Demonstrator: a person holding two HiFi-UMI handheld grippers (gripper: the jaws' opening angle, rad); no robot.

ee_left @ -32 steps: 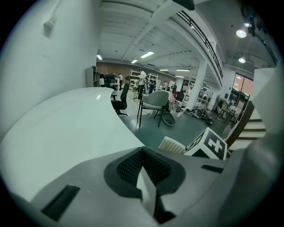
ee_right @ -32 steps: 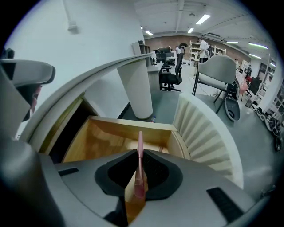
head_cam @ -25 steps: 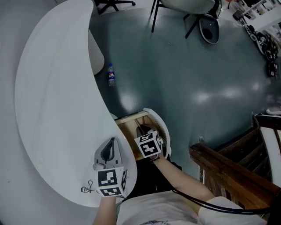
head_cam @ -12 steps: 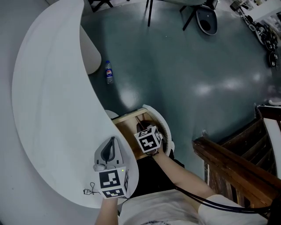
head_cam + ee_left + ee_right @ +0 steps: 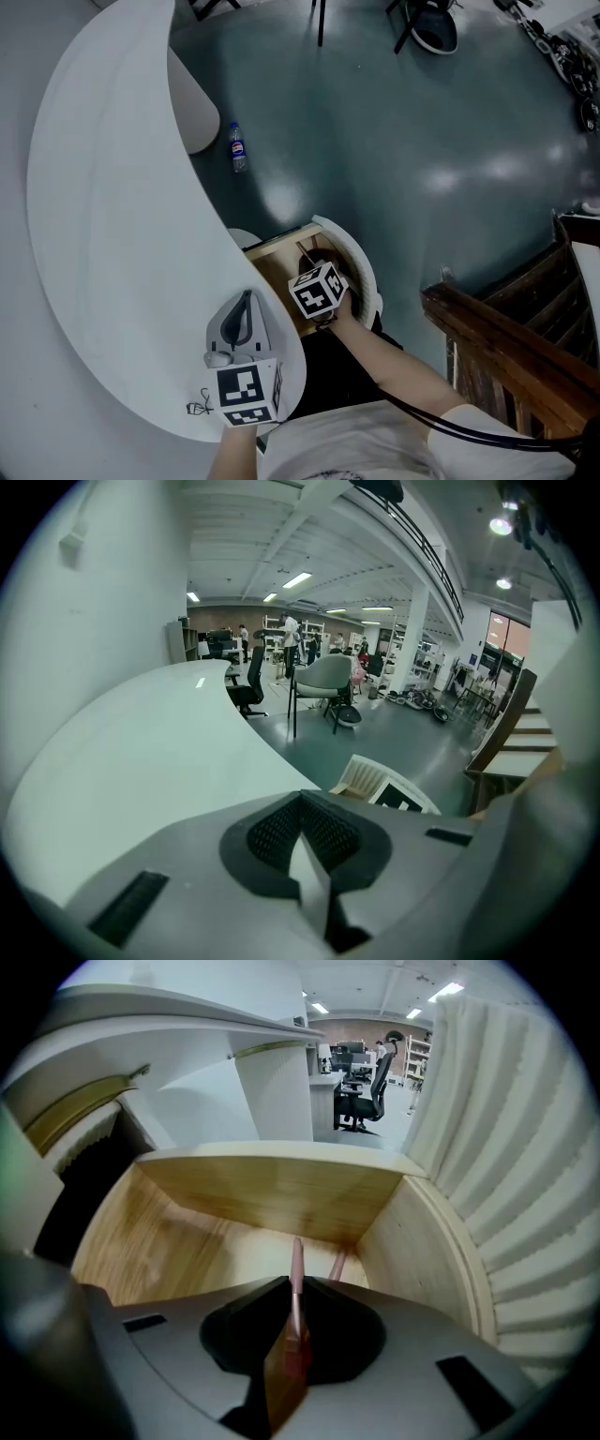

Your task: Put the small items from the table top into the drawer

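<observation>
Two tongs are seen. The right tongs (image 5: pixel 293 1286) are pointed steeply down into the one open drawer (image 5: pixel 272 1180). They are clamped on one thin pink stick (image 5: pixel 296 1258), which juts past the tips toward the drawer's far wall at 12 o'clock. A second pink streak is seen just beside it at 1 o'clock, low in the drawer's far right corner. Whether this is another stick or a shadow cannot be told.

In the head view the drawer is found pulled out from under the edge of the one curved white counter (image 5: pixel 112 234), at 1 o'clock of the left tongs (image 5: pixel 301 802). The left tongs are held over the counter near that edge, with the jaws together and nothing between them.

One small black wire (image 5: pixel 199 409) is left on the counter at 7 o'clock of the left tongs, apart from them. One bottle (image 5: pixel 238 150) is seen lying on the floor (image 5: pixel 394 169) at 11 o'clock of the drawer, well apart. Two chairs are seen beyond the counter in the left gripper view, one grey (image 5: pixel 323 680) and one black (image 5: pixel 251 682).
</observation>
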